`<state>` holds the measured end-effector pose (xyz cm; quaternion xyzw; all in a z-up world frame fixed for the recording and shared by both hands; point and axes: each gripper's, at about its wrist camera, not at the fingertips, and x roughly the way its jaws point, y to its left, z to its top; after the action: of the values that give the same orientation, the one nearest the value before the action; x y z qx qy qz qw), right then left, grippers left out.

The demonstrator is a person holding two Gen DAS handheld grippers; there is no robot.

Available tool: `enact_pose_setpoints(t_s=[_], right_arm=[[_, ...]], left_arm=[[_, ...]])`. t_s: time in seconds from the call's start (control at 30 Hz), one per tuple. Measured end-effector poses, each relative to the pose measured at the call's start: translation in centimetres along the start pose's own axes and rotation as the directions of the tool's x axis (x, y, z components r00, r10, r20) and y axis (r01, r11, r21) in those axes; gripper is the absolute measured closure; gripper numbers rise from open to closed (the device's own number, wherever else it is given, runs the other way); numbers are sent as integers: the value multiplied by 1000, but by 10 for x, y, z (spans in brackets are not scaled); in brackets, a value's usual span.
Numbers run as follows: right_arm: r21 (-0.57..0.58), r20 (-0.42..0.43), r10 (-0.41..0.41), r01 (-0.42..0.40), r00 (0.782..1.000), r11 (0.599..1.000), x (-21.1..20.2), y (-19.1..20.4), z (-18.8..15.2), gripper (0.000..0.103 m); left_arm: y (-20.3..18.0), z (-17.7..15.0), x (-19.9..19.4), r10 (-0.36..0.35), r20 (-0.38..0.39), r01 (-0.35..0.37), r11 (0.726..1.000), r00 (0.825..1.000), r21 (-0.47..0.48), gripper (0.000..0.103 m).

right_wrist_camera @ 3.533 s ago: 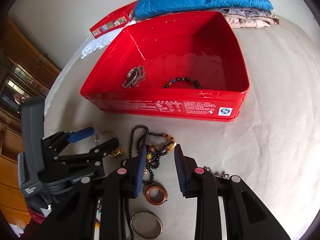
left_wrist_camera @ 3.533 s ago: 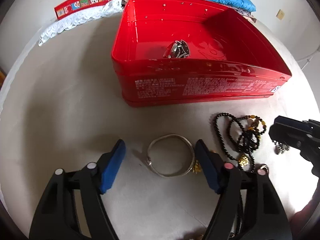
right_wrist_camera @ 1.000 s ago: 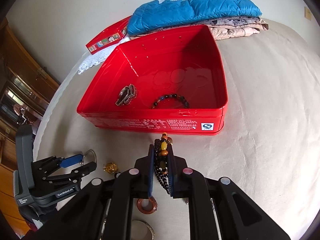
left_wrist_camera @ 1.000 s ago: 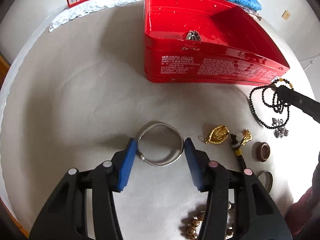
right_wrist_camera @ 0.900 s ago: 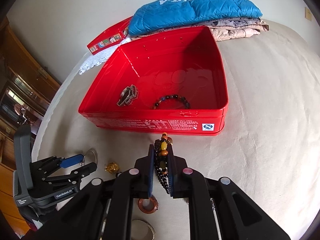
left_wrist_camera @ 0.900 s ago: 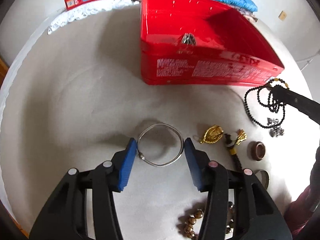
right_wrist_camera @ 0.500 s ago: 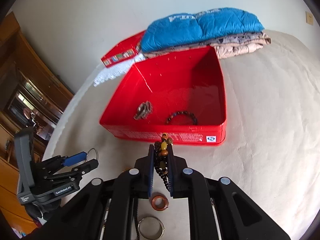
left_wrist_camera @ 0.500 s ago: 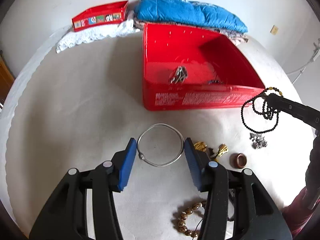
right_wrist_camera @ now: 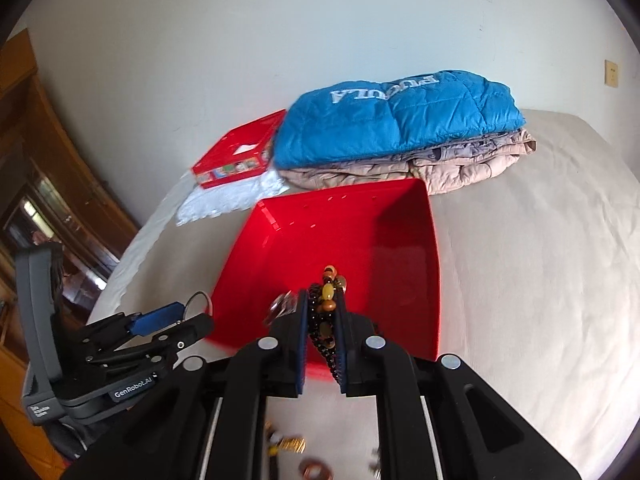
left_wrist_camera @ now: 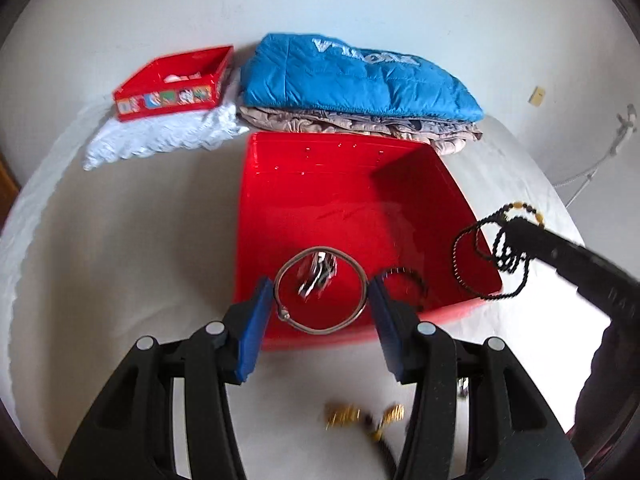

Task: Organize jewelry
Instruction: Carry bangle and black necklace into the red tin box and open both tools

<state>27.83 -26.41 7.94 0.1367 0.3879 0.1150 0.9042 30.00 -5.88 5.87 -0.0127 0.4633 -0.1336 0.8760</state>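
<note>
Beige bedding point(right_wrist_camera: 540, 260) serves as the work surface, with a red tin box point(left_wrist_camera: 280, 216) set upon it as the collecting place. A silver bangle point(left_wrist_camera: 320, 290) is clamped across its width by the left gripper point(left_wrist_camera: 321, 304) and held above the box's near edge, seemingly for release inside. A black bead necklace point(right_wrist_camera: 322, 312) is pinched in the closed right gripper point(right_wrist_camera: 322, 334), raised over the box likewise.

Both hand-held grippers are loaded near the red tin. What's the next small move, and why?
Probably open the left hand-held gripper: its silver bangle appears to hang over the red tin, by the near wall. The right hand-held gripper with the black bead necklace sits at the rim; move it inward first.
</note>
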Motion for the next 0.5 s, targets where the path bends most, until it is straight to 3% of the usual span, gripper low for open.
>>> enact_pose_setpoints(t_s=[0.23, 0.5], right_arm=[[20, -71, -33, 35, 997, 999, 56, -26, -3, 92], [8, -100, -52, 53, 994, 999, 70, -29, -10, 91]], left_arm=[[6, 8, 50, -17, -30, 16, 1000, 999, -11, 55], [5, 6, 68, 3, -45, -2, 1000, 999, 12, 54]])
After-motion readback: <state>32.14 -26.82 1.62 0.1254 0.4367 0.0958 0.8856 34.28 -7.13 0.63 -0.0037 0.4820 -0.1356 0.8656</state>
